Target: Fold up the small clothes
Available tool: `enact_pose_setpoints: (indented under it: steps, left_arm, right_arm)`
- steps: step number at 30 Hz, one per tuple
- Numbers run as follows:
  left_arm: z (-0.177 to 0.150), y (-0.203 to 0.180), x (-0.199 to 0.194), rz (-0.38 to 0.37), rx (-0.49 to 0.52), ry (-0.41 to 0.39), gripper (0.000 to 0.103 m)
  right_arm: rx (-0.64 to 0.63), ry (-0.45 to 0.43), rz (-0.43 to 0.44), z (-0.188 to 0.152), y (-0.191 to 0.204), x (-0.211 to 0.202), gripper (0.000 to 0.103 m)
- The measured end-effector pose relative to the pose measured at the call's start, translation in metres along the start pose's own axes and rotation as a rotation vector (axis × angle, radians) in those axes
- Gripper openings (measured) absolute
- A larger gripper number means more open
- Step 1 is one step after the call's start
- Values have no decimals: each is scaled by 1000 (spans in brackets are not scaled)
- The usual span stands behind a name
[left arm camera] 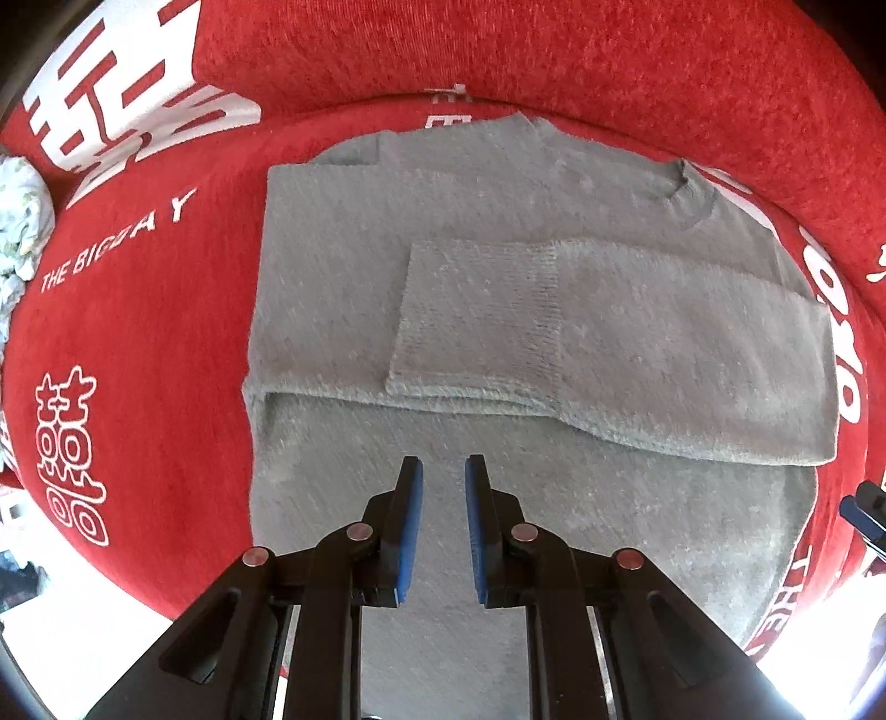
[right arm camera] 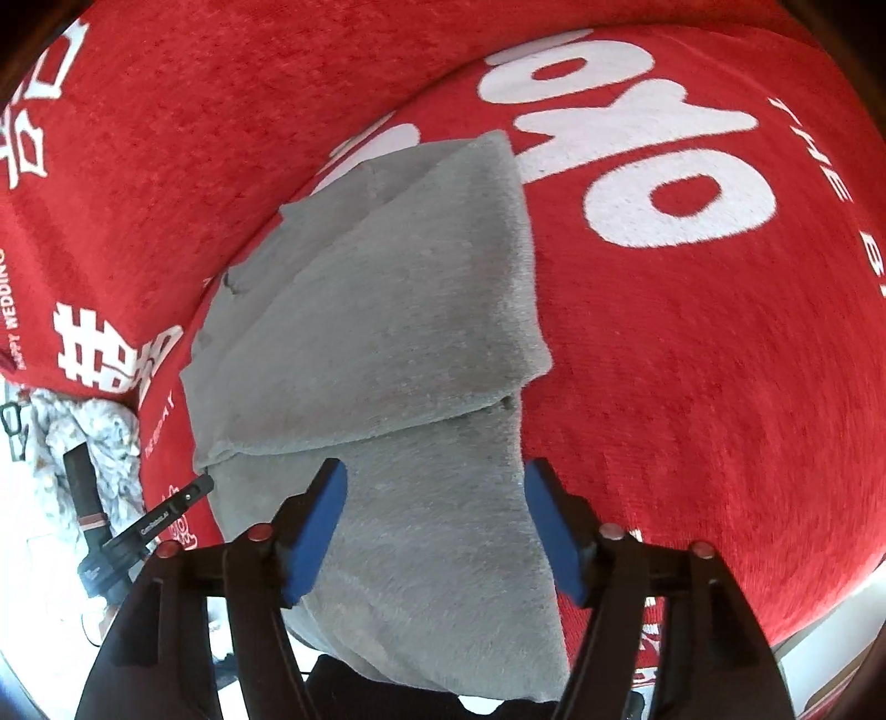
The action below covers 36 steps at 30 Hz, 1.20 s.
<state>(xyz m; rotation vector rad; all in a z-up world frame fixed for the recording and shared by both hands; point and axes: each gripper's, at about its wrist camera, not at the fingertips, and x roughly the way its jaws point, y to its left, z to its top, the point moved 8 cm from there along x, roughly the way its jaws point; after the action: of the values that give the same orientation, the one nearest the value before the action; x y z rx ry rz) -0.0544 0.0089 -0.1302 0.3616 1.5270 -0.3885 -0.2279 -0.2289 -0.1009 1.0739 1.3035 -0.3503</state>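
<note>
Sweater (left arm camera: 343, 266) lies flat on the printed cover (left arm camera: 138, 343), one sleeve (left arm camera: 609, 343) folded across its body. Cushion back (left arm camera: 526, 50) sits behind it. Crumpled cloth (left arm camera: 19, 221) lies off the cover's left edge. Left gripper (left arm camera: 443, 471) is over the sweater's near part. Right gripper (right arm camera: 434, 471) is over the sweater (right arm camera: 376, 310) near its right edge, jaws apart.

black grippers, blue-padded jaws, silver rivets.

Red printed sofa (left arm camera: 166, 343) bears grey sweater (left arm camera: 498, 310), maybe rag (left arm camera: 19, 221).
</note>
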Motion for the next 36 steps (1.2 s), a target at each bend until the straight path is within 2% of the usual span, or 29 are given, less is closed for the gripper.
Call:
enact_pose_setpoints:
  steps: [3, 5, 8, 12, 18, 21, 26, 31, 36]
  left_arm:
    - [-3, -1, -4, 0, -17, -26, 101]
    - [-4, -1, -11, 14, -17, -59, 102]
    - [-11, 0, -10, 24, -23, -36, 102]
    - [-24, 13, -10, 66, -60, -43, 102]
    - [-67, 30, 7, 3, -109, 37, 102]
    - [-89, 43, 9, 11, -104, 47, 102]
    - [-126, 66, 17, -2, -80, 71, 102]
    - [-167, 88, 32, -34, -54, 95, 102]
    - [-211, 105, 59, -67, -57, 150, 102]
  right_arm:
    - [-14, 4, 12, 0, 4, 0, 74]
    - [-25, 0, 22, 0, 7, 0, 82]
    - [-46, 9, 48, -1, 12, 2, 84]
    - [-71, 50, 78, -8, 15, 9, 84]
    - [-102, 98, 98, -28, 13, 21, 84]
    - [-106, 119, 114, -44, 12, 26, 84]
    - [-95, 170, 144, -86, 9, 38, 84]
    - [-73, 225, 162, -146, -4, 50, 84]
    - [-48, 293, 130, -206, -31, 72, 84]
